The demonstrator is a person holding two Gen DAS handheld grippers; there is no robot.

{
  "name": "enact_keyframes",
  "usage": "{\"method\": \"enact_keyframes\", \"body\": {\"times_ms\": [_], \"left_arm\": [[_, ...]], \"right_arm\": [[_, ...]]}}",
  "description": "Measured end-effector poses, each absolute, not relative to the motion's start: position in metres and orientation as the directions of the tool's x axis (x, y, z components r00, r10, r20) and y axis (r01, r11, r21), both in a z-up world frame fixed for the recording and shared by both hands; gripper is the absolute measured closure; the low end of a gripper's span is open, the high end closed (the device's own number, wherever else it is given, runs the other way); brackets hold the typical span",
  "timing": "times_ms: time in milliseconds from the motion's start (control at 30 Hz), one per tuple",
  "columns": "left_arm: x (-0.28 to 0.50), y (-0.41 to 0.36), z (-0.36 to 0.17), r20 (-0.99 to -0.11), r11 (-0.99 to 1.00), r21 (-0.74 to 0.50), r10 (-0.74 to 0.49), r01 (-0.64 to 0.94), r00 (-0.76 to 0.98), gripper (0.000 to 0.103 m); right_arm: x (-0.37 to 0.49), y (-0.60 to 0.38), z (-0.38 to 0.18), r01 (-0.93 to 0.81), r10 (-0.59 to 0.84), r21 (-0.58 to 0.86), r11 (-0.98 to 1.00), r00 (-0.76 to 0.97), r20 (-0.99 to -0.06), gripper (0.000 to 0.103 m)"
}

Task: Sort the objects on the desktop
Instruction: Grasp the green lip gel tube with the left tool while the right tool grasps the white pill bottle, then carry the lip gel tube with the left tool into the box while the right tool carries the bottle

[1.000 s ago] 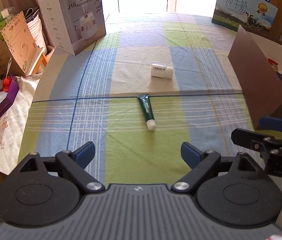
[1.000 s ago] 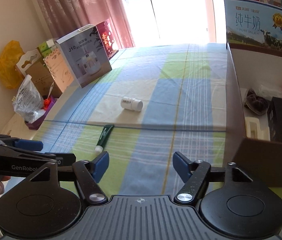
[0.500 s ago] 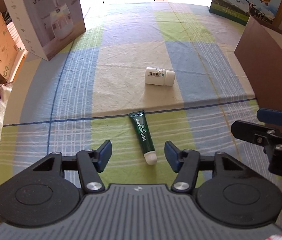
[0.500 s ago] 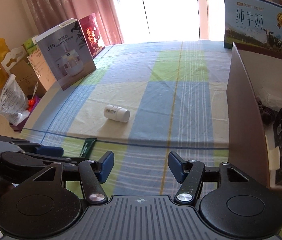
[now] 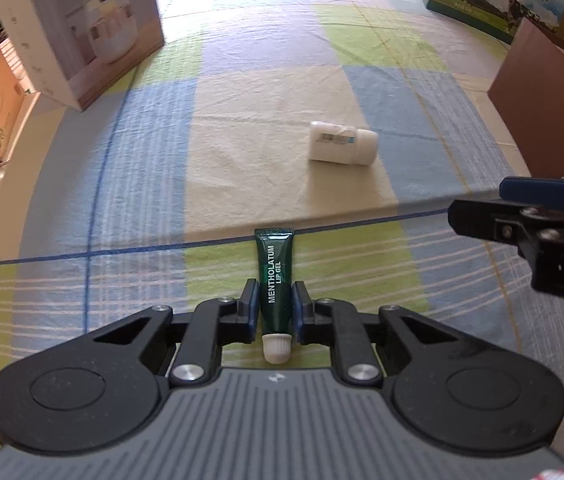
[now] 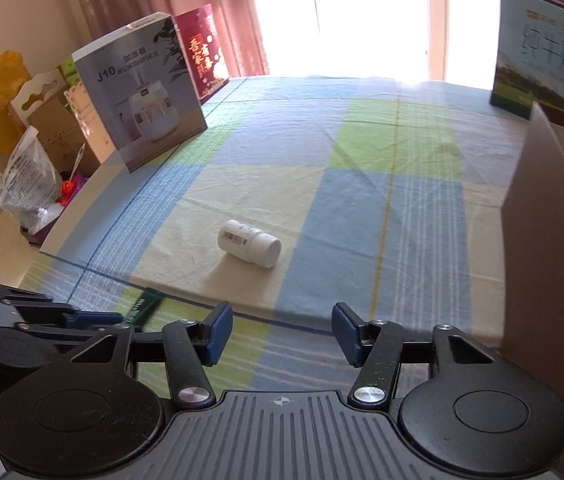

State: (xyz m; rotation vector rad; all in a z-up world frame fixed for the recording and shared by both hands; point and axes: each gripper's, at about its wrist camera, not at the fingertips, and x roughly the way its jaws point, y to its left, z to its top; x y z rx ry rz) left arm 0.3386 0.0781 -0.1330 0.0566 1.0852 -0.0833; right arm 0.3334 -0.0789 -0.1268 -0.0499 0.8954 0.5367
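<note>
Firstly, left wrist view: left claw (image 5: 276,312) pressed together on the green Mentholatum lip gel tube (image 5: 275,280), pads pinching it near its white cap end. Tube lies flat on the plaid tabletop (image 5: 242,80), not yet lifted. White pill bottle (image 5: 342,143) lies on its side further out, well apart from the tube. Right claw (image 5: 522,204) shows at the right edge. Brown cardboard box (image 5: 542,80) stands at far right.

Right wrist view: right claw (image 6: 282,332) spread but closing, nothing between its pads; the bottle (image 6: 249,243) lies ahead of it, untouched. Box wall (image 6: 554,240) rises at right; contents hidden.

Progress, judged: early. One item gripped, none of these two delivered; both presumably remain to be put away in the box.
</note>
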Motion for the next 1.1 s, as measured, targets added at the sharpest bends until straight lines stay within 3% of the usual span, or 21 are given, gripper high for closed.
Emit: {"method": "enact_keyframes", "body": {"times_ms": [333, 633, 667, 767, 1100], "left_arm": [[0.329, 0.154, -0.131, -0.883, 0.992, 0.027, 0.081, -0.123, 0.461, 0.089], [0.33, 0.168, -0.13, -0.88, 0.985, 0.023, 0.101, -0.172, 0.464, 0.089], [0.33, 0.168, -0.13, -0.879, 0.985, 0.024, 0.102, -0.171, 0.465, 0.089], [0.33, 0.168, -0.13, -0.878, 0.985, 0.023, 0.101, -0.17, 0.467, 0.089], [0.327, 0.164, -0.13, -0.877, 0.987, 0.015, 0.088, -0.158, 0.472, 0.089]], "right_arm": [[0.366, -0.044, -0.143, -0.582, 0.457, 0.103, 0.806, 0.503, -0.734, 0.055], [0.388, -0.015, -0.156, -0.665, 0.468, 0.046, 0.745, 0.473, -0.746, 0.055], [0.388, -0.013, -0.158, -0.671, 0.47, 0.044, 0.74, 0.47, -0.747, 0.057], [0.387, -0.009, -0.161, -0.694, 0.473, 0.036, 0.719, 0.451, -0.757, 0.079], [0.355, -0.03, -0.16, -0.673, 0.481, 0.091, 0.734, 0.419, -0.77, 0.079]]}}
